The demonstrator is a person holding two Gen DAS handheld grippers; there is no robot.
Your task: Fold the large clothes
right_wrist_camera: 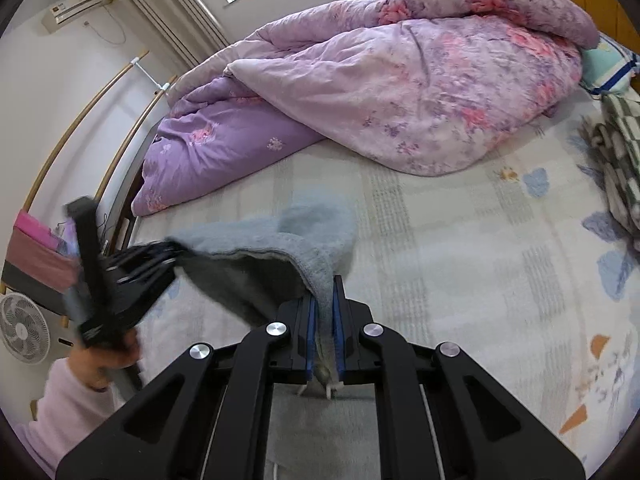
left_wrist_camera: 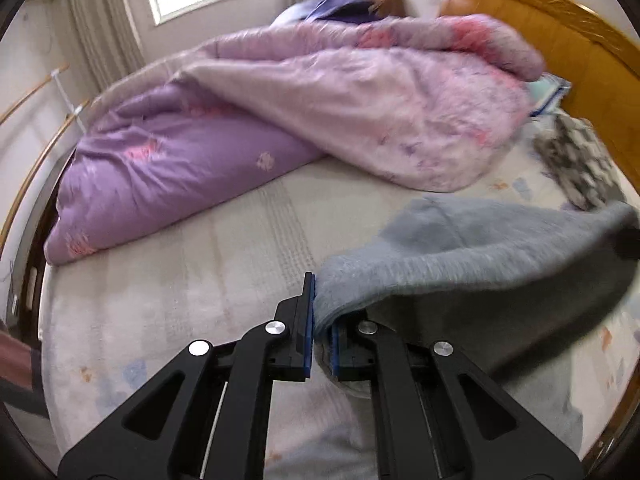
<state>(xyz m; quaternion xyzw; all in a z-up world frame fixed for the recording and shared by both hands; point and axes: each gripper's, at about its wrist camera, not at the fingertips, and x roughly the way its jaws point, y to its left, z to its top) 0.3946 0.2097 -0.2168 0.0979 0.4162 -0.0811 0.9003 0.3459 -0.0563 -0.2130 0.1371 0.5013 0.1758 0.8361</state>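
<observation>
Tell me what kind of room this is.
Most likely a home bedroom: a bed with a wooden headboard, a rumpled purple floral quilt on the mattress, and a pillow by the headboard.

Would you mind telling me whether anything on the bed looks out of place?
The purple quilt lies in a rumpled heap across the far side of the bed, not spread flat. A checkered cloth is bunched at the right edge. Both tools grip the grey garment.

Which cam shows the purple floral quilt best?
Right wrist. The purple floral quilt is sharp there, its flower print and folded edges readable, heaped across the far side of the bed. In the left wrist view the quilt is also whole but motion-blurred, so the pattern smears.
</observation>
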